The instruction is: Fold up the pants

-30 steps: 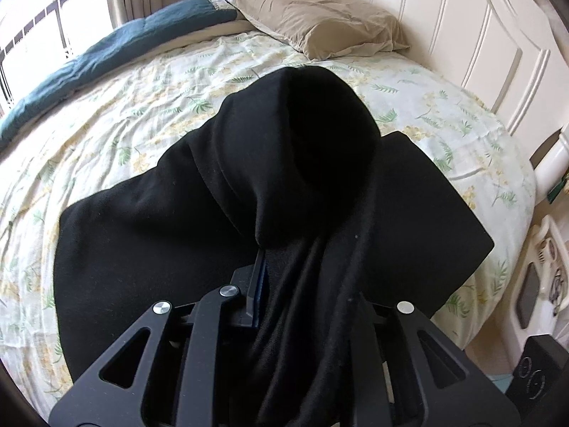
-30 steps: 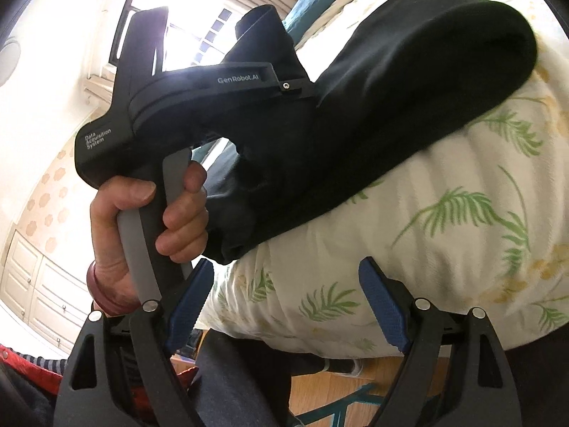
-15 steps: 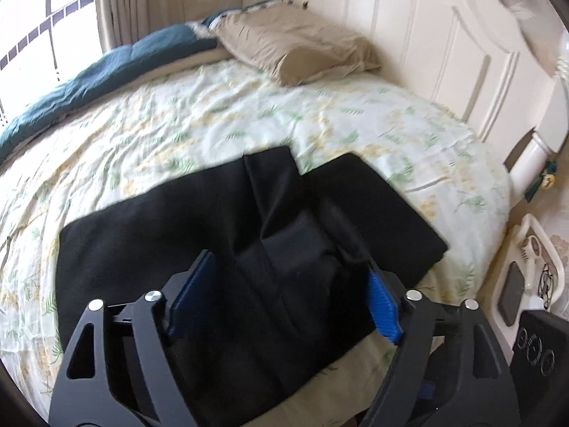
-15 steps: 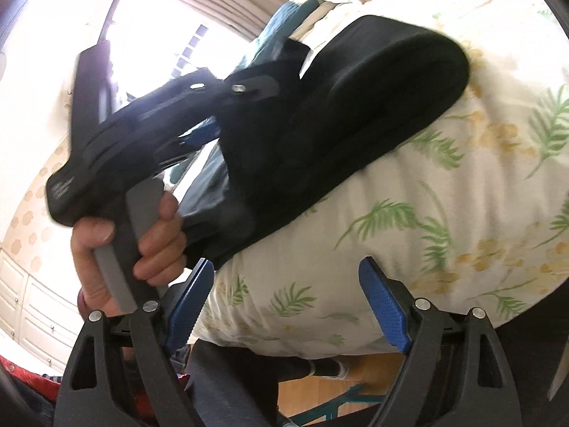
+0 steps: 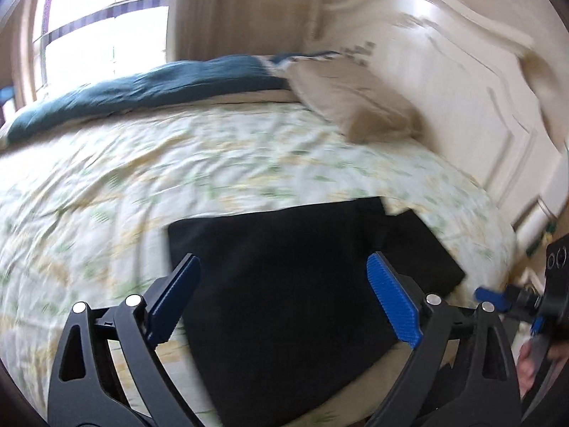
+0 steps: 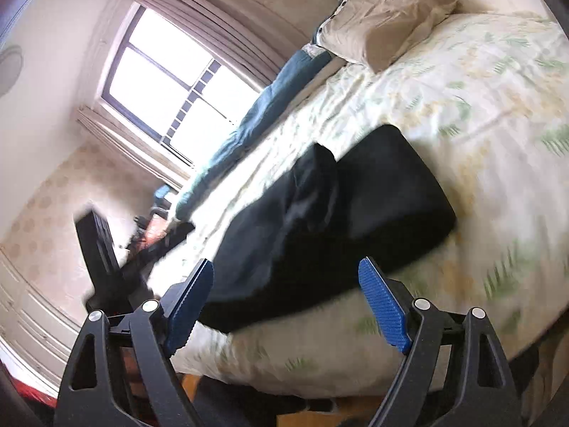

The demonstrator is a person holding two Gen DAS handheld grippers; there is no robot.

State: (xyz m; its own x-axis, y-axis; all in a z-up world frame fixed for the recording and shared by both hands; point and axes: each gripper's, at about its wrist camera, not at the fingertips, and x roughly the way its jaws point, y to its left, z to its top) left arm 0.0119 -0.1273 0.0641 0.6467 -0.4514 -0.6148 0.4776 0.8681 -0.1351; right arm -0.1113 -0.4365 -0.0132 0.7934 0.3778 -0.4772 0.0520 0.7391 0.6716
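Left gripper (image 5: 282, 299), pinching the pants (image 5: 302, 284) a second before, was spreading, empty; right gripper (image 6: 286, 293) gaped. Pants lay folded on the floral bed (image 5: 142, 178) by the window (image 6: 170, 85).

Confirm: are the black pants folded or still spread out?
Folded. The black pants lie as a compact layered rectangle on the floral bedspread, with neither gripper holding them.

pants (image 5: 295, 284): black cloth, matt, soft and thick-looking
bedsheet (image 5: 149, 178): thin printed cloth, matt, finely creased
pillow (image 5: 352, 103): tan cloth, matt, rumpled
blanket (image 5: 142, 89): teal cloth, matt
headboard (image 5: 473, 99): cream painted panels, smooth, slight sheen
left gripper (image 5: 284, 302): black matt plastic arms, ribbed blue pads, shiny metal rivets
right gripper (image 6: 284, 306): the same
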